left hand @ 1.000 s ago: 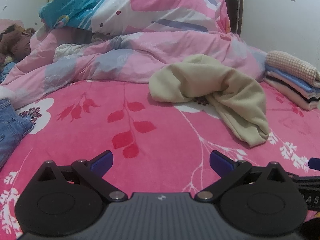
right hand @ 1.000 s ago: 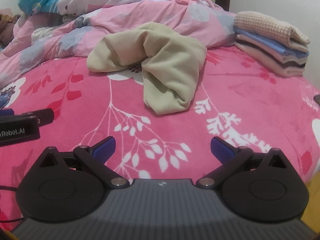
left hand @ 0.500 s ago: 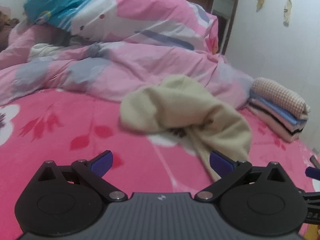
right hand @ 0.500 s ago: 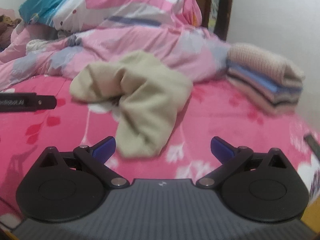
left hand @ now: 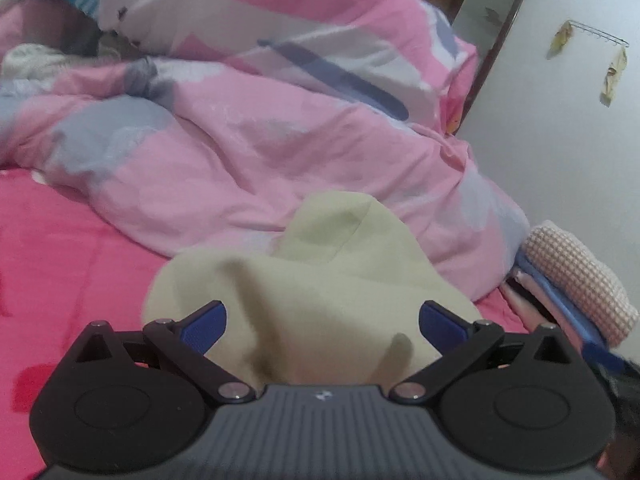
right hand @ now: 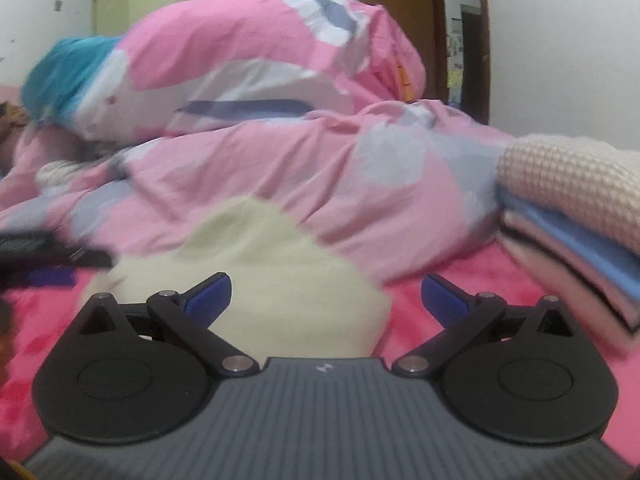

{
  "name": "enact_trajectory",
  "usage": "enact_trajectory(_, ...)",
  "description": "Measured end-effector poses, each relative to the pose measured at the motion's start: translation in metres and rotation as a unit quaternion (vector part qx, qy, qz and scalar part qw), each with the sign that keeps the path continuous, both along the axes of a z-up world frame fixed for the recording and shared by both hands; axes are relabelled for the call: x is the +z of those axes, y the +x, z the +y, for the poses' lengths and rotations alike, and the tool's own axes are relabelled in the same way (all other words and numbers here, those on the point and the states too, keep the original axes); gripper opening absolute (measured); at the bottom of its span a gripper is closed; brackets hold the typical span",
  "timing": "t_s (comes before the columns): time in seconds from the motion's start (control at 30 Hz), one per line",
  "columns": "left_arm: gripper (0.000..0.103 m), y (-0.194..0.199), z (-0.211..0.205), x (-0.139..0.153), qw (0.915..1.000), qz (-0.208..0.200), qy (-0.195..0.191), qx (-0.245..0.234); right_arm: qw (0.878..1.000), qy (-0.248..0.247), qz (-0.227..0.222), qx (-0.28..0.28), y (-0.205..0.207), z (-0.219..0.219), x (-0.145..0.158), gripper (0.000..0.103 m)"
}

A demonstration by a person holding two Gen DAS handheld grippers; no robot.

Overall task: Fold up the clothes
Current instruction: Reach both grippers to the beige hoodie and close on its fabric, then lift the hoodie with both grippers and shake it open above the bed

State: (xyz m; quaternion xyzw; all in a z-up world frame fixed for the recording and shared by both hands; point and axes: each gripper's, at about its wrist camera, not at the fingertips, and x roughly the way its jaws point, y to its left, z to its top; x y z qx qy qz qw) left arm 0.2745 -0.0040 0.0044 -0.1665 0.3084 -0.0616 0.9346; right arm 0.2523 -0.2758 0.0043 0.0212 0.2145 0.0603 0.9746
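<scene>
Over my left claw [left hand: 322, 320], released and empty, the cream garment [left hand: 320, 280] lies crumpled on the bed [left hand: 60, 240] against the pink quilt [left hand: 260, 140]. Over my right claw [right hand: 326, 294], also released, the garment [right hand: 264, 264] sits left of the folded stack [right hand: 572, 224] near the bed's right edge.

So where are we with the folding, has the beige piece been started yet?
Done: a stack of folded clothes sits at the right side of the bed. In hand: nothing yet. The left gripper and right gripper are both open, close over the beige garment, which lies crumpled and unfolded. Left: grasp it, spread it flat, fold it and add it to the stack.
</scene>
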Motion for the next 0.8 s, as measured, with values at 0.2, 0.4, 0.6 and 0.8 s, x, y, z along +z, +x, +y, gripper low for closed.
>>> enact_trajectory(0.2, 0.075, 0.016, -0.035, -0.025, 0.9981, 0.033, 0.05, -0.019, 0.99, 0.093, 0.108, -0.01, 0.114, -0.044, -0.046, 0.102)
enact_trajectory(0.4, 0.048, 0.012, -0.048, -0.03, 0.9951, 0.033, 0.088, -0.03, 0.966, 0.179, 0.173, 0.067, 0.136, -0.043, -0.083, 0.088)
enact_trajectory(0.6, 0.026, -0.007, -0.048, -0.027, 0.9929, 0.034, 0.105, -0.045, 0.969, 0.182, 0.142, 0.088, 0.1, -0.027, -0.06, 0.042)
enact_trajectory(0.8, 0.021, -0.037, -0.036, -0.027, 0.9916, 0.035, 0.105, -0.066, 0.969, 0.178, 0.104, 0.133, 0.044, -0.008, -0.019, 0.027)
